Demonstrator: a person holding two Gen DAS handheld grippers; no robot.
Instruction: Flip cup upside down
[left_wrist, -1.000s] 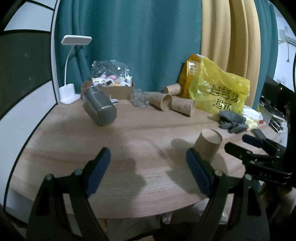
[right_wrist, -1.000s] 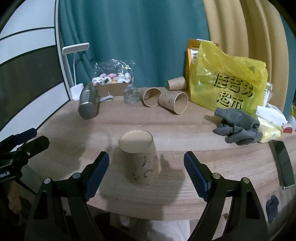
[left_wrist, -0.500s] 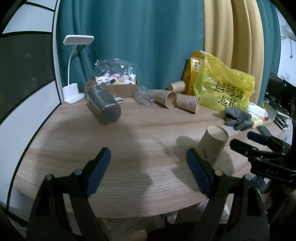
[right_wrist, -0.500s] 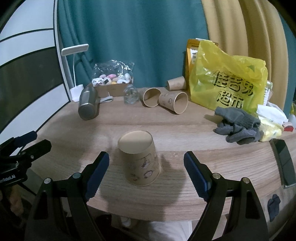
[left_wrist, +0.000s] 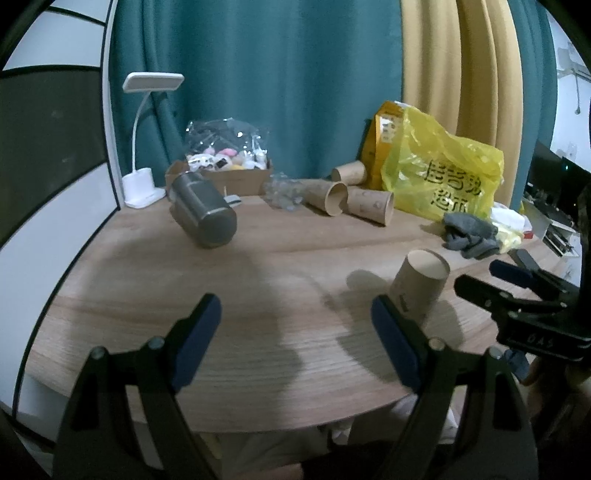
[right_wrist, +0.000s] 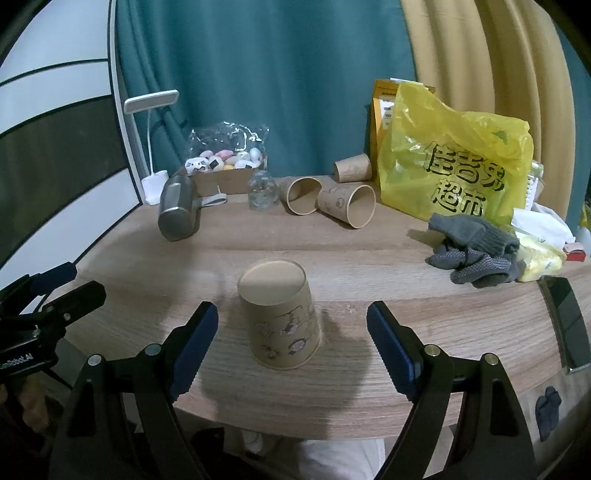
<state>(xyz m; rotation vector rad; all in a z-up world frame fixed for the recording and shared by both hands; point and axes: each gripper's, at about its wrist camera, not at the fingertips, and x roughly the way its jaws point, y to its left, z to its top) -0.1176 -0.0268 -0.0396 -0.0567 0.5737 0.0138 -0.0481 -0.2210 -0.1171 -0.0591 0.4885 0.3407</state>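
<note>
A brown paper cup (right_wrist: 281, 314) with cartoon prints stands upside down near the front edge of the wooden table (right_wrist: 369, 254). My right gripper (right_wrist: 292, 349) is open and empty, its jaws either side of the cup and slightly nearer than it. In the left wrist view the same cup (left_wrist: 421, 286) stands at the right, next to my right gripper (left_wrist: 517, 291). My left gripper (left_wrist: 295, 341) is open and empty above the table's front left; it shows at the left edge of the right wrist view (right_wrist: 51, 291).
A steel tumbler (right_wrist: 179, 212) lies on its side at back left. Three paper cups (right_wrist: 347, 205) lie at the back beside a yellow bag (right_wrist: 450, 158). Grey gloves (right_wrist: 472, 251) and a phone (right_wrist: 567, 317) lie right. A white lamp (right_wrist: 153, 147) and a snack box (right_wrist: 225, 170) stand behind.
Both grippers have drawn back slightly from the table. The cup stays upside down and has not moved.
</note>
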